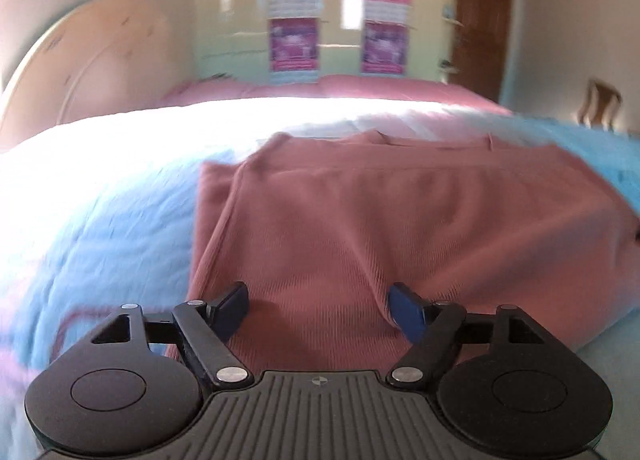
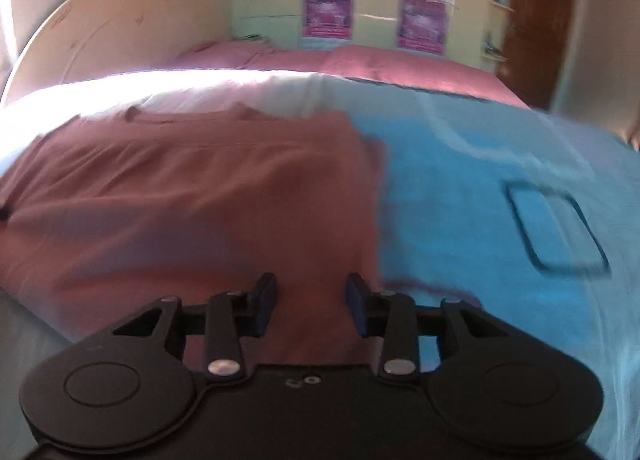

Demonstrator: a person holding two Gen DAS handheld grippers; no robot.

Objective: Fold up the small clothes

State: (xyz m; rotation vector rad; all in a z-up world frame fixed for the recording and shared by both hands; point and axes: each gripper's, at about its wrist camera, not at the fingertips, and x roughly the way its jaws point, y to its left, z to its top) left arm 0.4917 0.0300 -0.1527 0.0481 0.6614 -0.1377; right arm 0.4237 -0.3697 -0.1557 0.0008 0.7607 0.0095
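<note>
A dusty-pink knit garment (image 1: 400, 220) lies folded in a rough rectangle on the light blue bedspread (image 1: 100, 220), a ribbed band across its far edge, with the left gripper (image 1: 320, 310) and right gripper (image 2: 311, 306) both spread empty over its near edge.

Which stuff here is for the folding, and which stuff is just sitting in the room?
For the folding:
- pink garment
- left gripper, open
- right gripper, open
- blue bedspread it lies on

Just there:
- posters
- wooden door
- headboard
- pink pillows
</note>
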